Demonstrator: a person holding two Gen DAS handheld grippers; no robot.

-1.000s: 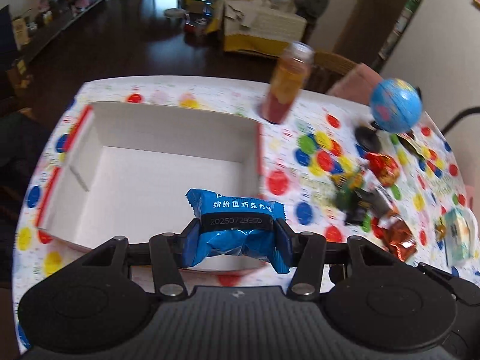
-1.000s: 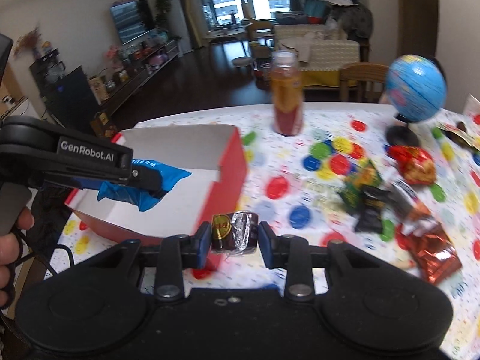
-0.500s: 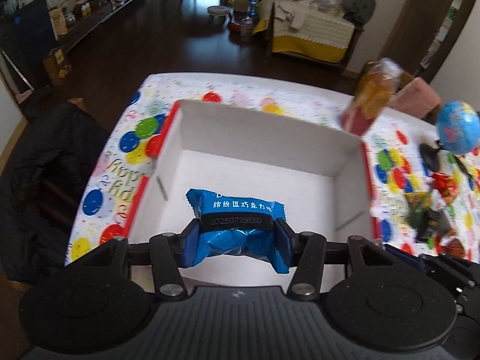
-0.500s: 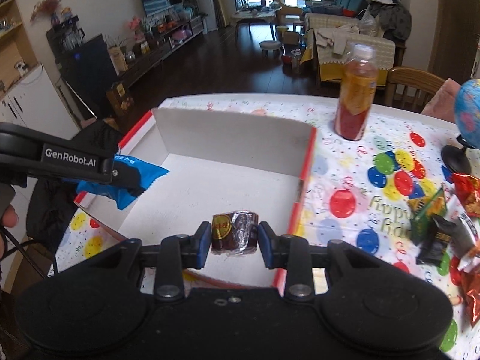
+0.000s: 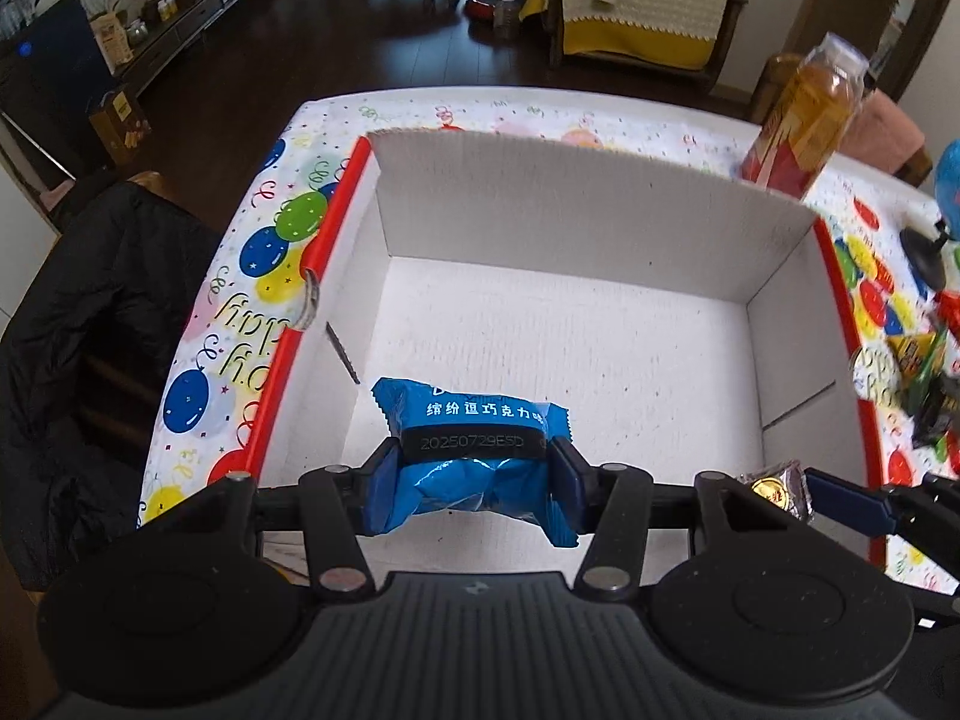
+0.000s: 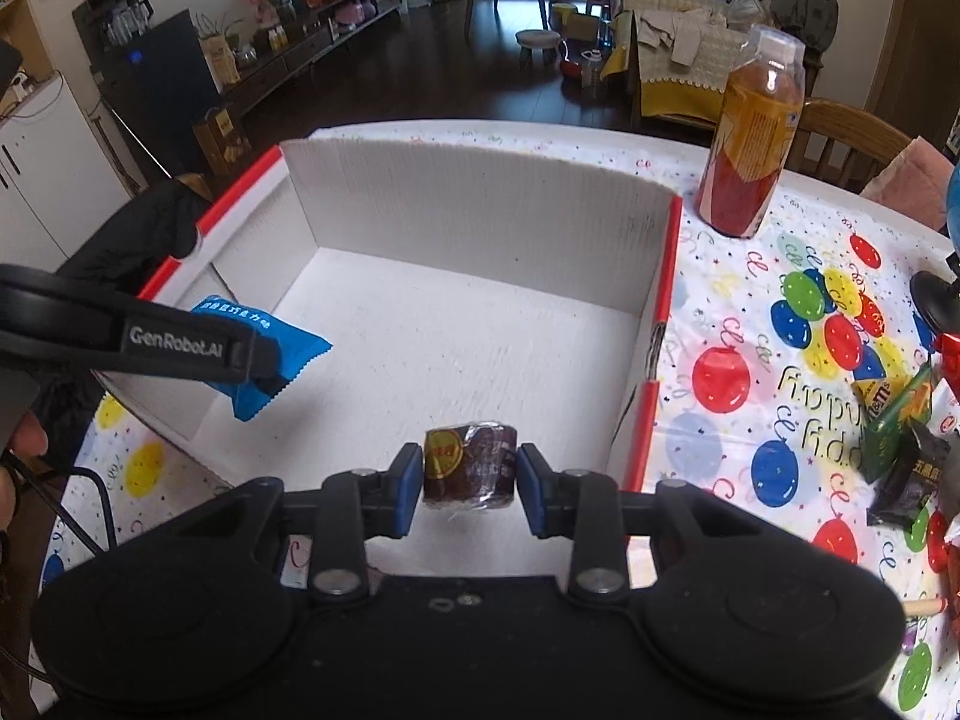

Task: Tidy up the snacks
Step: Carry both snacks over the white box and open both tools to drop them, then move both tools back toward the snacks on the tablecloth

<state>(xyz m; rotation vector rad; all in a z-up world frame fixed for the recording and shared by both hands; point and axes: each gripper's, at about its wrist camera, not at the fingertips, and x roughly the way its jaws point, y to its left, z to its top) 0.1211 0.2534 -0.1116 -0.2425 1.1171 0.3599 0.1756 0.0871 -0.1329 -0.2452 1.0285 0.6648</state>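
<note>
A white cardboard box with red edges (image 5: 576,228) (image 6: 468,210) sits open on the balloon-print table; its floor is bare. My left gripper (image 5: 474,480) is shut on a blue snack packet (image 5: 474,420) and holds it over the box's near left part; the packet also shows in the right wrist view (image 6: 264,354). My right gripper (image 6: 468,474) is shut on a small brown foil-wrapped snack (image 6: 471,465) over the box's near edge. That snack also shows at the right of the left wrist view (image 5: 777,489).
A bottle of orange-red drink (image 6: 753,138) (image 5: 798,120) stands just beyond the box's far right corner. Loose snack packets (image 6: 900,438) lie on the table to the right. A globe's base (image 5: 924,252) stands at the far right. A dark jacket (image 5: 78,330) hangs left of the table.
Both grippers have moved left and forward over the box with their snacks still held. The box now fills the middle of both views.
</note>
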